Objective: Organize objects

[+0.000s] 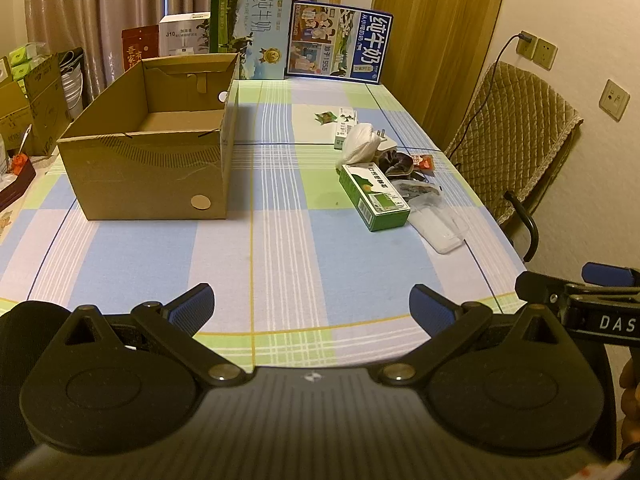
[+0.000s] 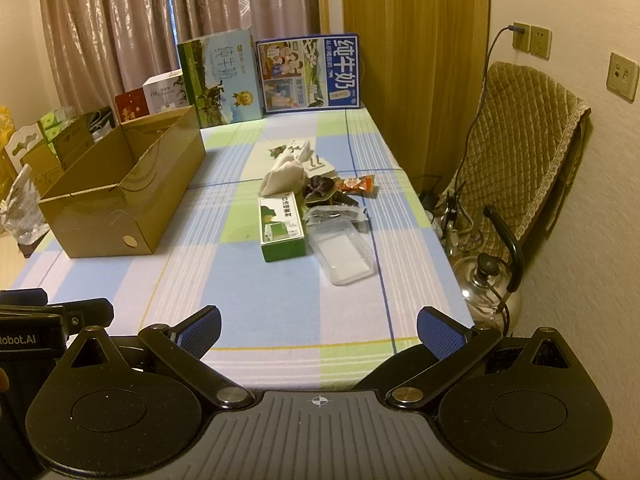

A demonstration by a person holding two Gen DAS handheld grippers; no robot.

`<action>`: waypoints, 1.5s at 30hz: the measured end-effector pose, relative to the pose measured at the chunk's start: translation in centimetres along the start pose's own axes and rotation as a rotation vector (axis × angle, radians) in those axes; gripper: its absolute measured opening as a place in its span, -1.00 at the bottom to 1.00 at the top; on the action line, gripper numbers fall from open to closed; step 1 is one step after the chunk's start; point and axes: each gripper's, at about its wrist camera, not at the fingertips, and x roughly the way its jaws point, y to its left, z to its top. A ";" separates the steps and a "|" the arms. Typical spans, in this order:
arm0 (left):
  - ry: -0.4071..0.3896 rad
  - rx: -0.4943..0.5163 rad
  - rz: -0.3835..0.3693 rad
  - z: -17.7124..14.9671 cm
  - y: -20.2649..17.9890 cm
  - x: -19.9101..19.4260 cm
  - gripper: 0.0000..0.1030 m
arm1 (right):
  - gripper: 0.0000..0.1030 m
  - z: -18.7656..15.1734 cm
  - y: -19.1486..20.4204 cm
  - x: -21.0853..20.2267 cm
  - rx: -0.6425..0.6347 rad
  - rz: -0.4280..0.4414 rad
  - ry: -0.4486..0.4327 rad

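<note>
You hold left gripper (image 1: 311, 307) and right gripper (image 2: 318, 327) wide, empty, at the table's near edge; loose items (image 2: 316, 208) clustered right, awaiting the empty cardboard box (image 1: 160, 140).

Dim, warm yellowish indoor light is recorded in both views, with soft shadow cast beside the cardboard box (image 1: 152, 148), sheen noted on the curtains (image 2: 120, 28), strong fisheye bending at the edges, and dark vignetted corners.
</note>
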 end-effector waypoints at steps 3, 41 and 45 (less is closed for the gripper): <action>0.000 -0.001 0.002 0.0 0.0 0.0 0.98 | 0.97 0.0 0.0 0.1 -0.001 0.000 0.000; 0.059 0.036 -0.036 5.9 -0.3 12.5 0.98 | 0.78 5.9 -3.9 13.8 -0.150 0.090 0.152; 0.067 0.037 -0.044 6.6 -0.3 14.6 0.98 | 0.76 6.6 -3.4 16.7 -0.208 0.078 0.219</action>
